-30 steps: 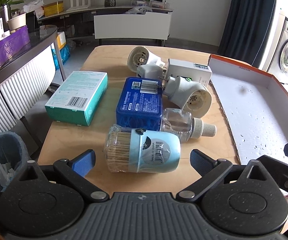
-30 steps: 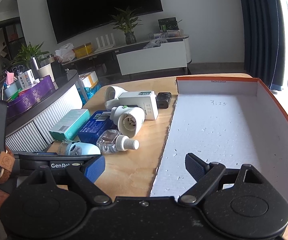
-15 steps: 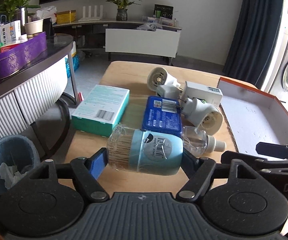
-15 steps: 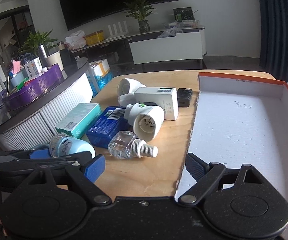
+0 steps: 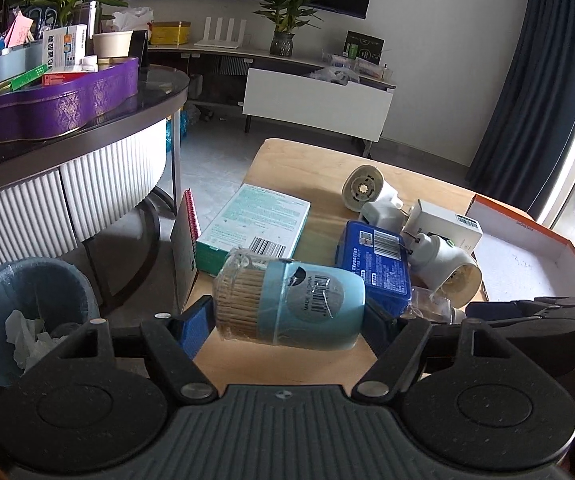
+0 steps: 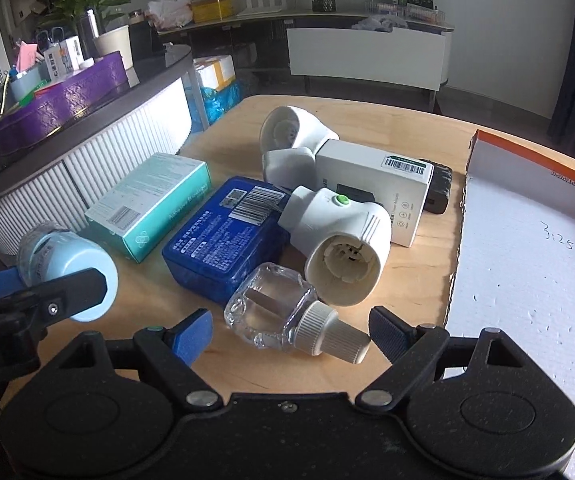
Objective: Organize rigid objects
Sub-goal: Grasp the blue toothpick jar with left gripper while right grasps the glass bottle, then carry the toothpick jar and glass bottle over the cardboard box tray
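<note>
My left gripper (image 5: 287,320) is shut on a light blue toothpick jar (image 5: 291,304) and holds it above the table; the jar also shows in the right wrist view (image 6: 67,272). My right gripper (image 6: 291,332) is open around a clear glass refill bottle (image 6: 283,316) with a ribbed white cap, lying on the wooden table (image 6: 407,276). A blue tin (image 6: 223,236), a teal box (image 6: 151,204), white plug-in diffusers (image 6: 339,240), a white carton (image 6: 371,184) and a small black item (image 6: 437,190) lie behind it.
An orange-rimmed tray with a white foam floor (image 6: 527,264) sits at the right of the table. A bin (image 5: 27,320) stands on the floor at the left, beside a curved counter (image 5: 67,184). A red-edged notebook (image 5: 185,248) leans at the table's left edge.
My left gripper closed on the toothpick jar and lifted it off the table. My right gripper moved left from over the tray and now has its fingers on either side of the clear bottle.
</note>
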